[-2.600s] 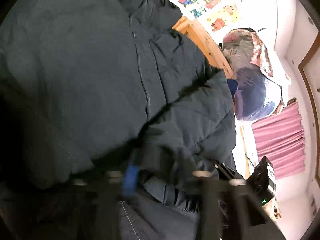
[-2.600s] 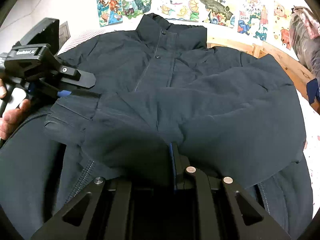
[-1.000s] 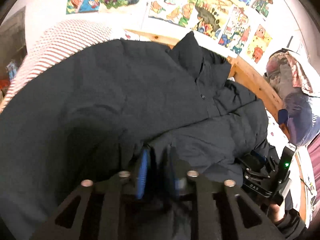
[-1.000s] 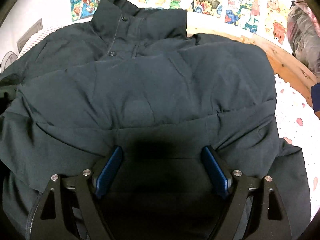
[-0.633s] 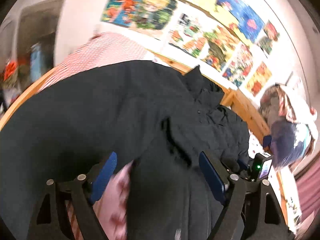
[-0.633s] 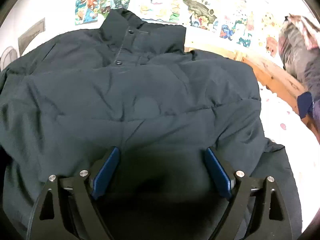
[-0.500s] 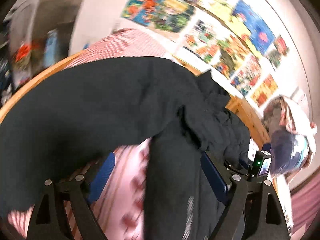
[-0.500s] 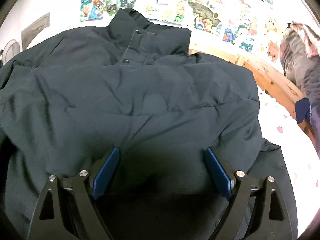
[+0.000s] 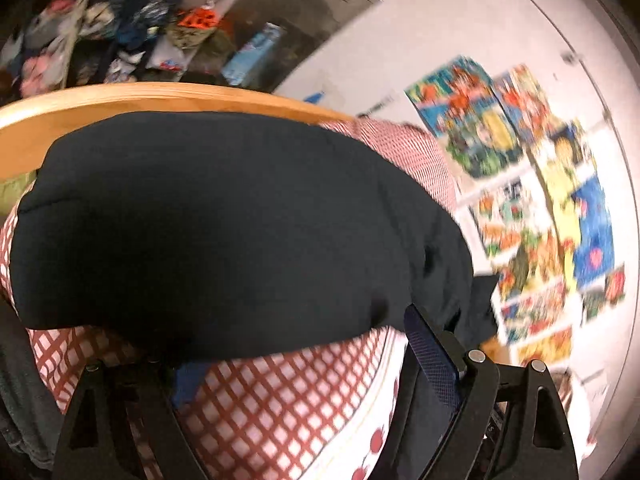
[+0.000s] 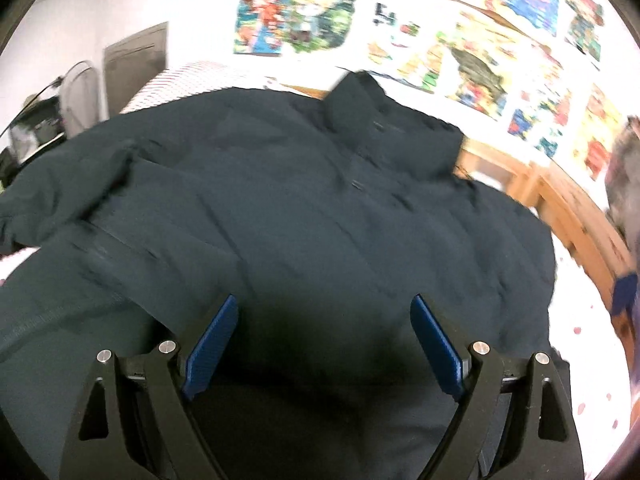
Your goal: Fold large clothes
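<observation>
A large dark navy puffer jacket [image 10: 320,216] lies spread on the bed, collar toward the poster wall, with one sleeve folded across its front. My right gripper [image 10: 324,344] is open and empty, low over the jacket's lower middle. In the left wrist view a puffy part of the jacket [image 9: 224,232] bulges just ahead, lying on the red-checked sheet [image 9: 280,400]. My left gripper [image 9: 300,360] is open and empty at that part's near edge; its left pad is partly hidden by the fabric.
A wooden bed frame [image 9: 120,100] curves behind the jacket, and it also shows in the right wrist view [image 10: 560,200]. Colourful posters [image 10: 460,40] cover the wall. Cluttered shelves [image 9: 100,20] stand beyond the bed. A white dotted sheet [image 10: 580,340] lies at right.
Both grippers opened and let go of the jacket. My left gripper swung left and now faces the jacket's puffy left part. My right gripper shifted slightly over the jacket.
</observation>
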